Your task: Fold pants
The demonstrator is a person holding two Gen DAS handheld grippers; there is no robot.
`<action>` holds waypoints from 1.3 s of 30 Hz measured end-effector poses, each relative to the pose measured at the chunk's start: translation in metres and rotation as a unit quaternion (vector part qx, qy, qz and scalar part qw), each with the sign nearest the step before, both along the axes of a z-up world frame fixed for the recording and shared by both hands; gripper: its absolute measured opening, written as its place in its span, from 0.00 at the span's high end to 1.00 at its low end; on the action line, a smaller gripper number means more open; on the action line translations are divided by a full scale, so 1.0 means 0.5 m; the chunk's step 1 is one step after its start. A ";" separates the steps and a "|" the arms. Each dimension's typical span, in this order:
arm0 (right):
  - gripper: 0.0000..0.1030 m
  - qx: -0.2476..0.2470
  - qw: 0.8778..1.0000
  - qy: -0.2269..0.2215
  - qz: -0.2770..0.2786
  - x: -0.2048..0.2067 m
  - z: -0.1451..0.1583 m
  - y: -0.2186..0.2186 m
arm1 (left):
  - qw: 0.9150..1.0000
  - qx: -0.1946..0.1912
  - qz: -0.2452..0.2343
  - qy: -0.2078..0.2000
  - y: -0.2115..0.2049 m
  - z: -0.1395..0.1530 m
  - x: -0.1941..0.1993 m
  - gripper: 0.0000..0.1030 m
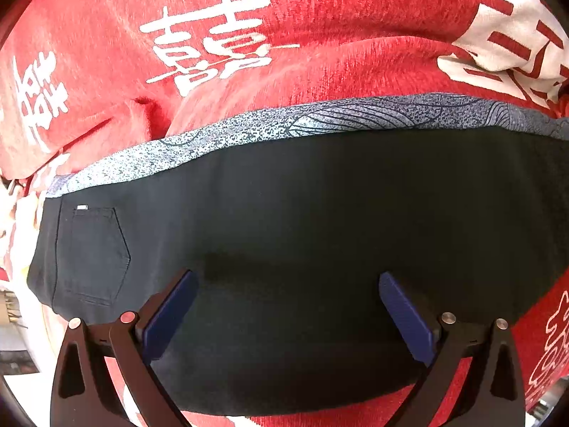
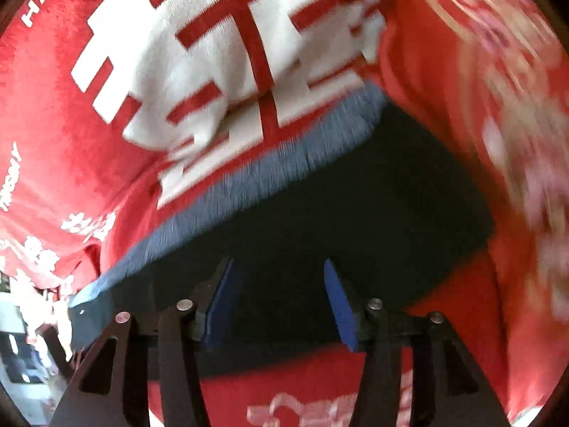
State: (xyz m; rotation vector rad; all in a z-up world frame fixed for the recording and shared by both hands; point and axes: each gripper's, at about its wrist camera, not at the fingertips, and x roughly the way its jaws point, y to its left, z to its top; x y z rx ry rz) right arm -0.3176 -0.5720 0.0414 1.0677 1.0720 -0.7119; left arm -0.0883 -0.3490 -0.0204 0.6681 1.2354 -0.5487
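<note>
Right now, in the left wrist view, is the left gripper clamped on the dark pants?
No, the left gripper stands open above the dark pants, nothing pinched between its pads.

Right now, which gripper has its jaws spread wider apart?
The left gripper. Its blue jaws stand far apart over the dark pants; the right gripper has a narrower gap.

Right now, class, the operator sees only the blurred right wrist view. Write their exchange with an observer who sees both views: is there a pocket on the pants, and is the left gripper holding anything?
Operator: My view blurs the pants. Any pocket?
Observer: Yes. The left wrist view shows a back pocket near the pants' left end.
Operator: And the left gripper?
Observer: It is open over the pants, with nothing pinched between its pads.
</note>
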 end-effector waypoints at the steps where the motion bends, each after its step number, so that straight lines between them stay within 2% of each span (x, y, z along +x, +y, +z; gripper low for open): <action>1: 0.45 0.006 1.000 0.001 -0.001 -0.007 -0.003 0.023 | 1.000 0.003 -0.001 -0.002 -0.001 0.000 -0.002 0.00; 8: 0.45 0.067 0.997 -0.010 -0.032 -0.075 -0.032 0.101 | 1.000 0.020 -0.003 -0.009 -0.007 -0.001 -0.009 0.00; 15: 0.45 0.082 0.995 -0.033 -0.038 -0.100 -0.034 0.111 | 0.998 0.056 -0.002 -0.017 -0.025 0.003 -0.021 0.00; 19: 0.45 0.090 0.994 -0.045 -0.048 -0.109 -0.036 0.104 | 0.999 0.047 -0.009 0.003 -0.039 0.014 -0.051 0.00; 25: 0.45 0.100 0.991 -0.066 -0.058 -0.143 -0.031 0.095 | 0.998 0.012 -0.052 0.029 -0.113 0.038 -0.111 0.00; 31: 0.45 0.059 0.988 -0.106 -0.098 -0.194 -0.014 0.048 | 0.996 -0.026 -0.062 0.051 -0.198 0.032 -0.155 0.00; 35: 0.45 0.021 0.985 -0.117 -0.123 -0.221 -0.020 0.007 | 0.996 -0.062 -0.047 0.042 -0.246 0.031 -0.159 0.00; 39: 0.45 0.008 0.972 -0.165 -0.170 -0.248 -0.052 -0.017 | 0.997 -0.048 -0.040 0.041 -0.269 -0.014 -0.158 0.00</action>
